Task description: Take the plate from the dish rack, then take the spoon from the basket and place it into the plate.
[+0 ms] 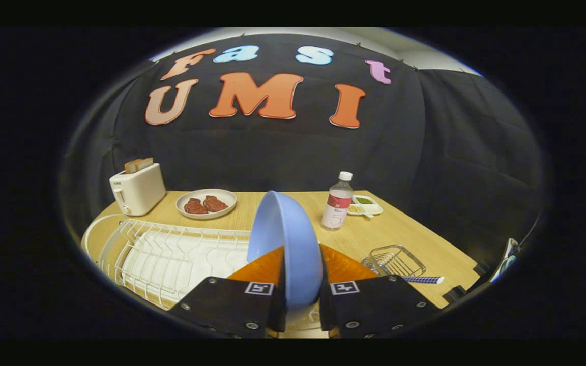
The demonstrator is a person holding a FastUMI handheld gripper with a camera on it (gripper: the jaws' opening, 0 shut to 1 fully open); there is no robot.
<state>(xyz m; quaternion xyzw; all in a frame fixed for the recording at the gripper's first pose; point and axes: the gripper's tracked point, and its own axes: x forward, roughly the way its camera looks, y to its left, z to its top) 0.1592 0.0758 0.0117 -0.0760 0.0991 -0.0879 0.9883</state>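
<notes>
Blue plate [285, 244] is held on edge, clamped between both fingers of the hand-held gripper [300, 284], above the dish rack [171, 254]. It should be kept level and set on bare bench [400, 229] near the basket [397, 260].

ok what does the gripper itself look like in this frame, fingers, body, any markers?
The gripper has two black, blocky finger housings with small silver screws along their faces. Each carries a square black-and-white fiducial marker near its inner top corner. The fingers themselves are translucent orange, wedge-shaped pads that taper forward from the housings.
</notes>
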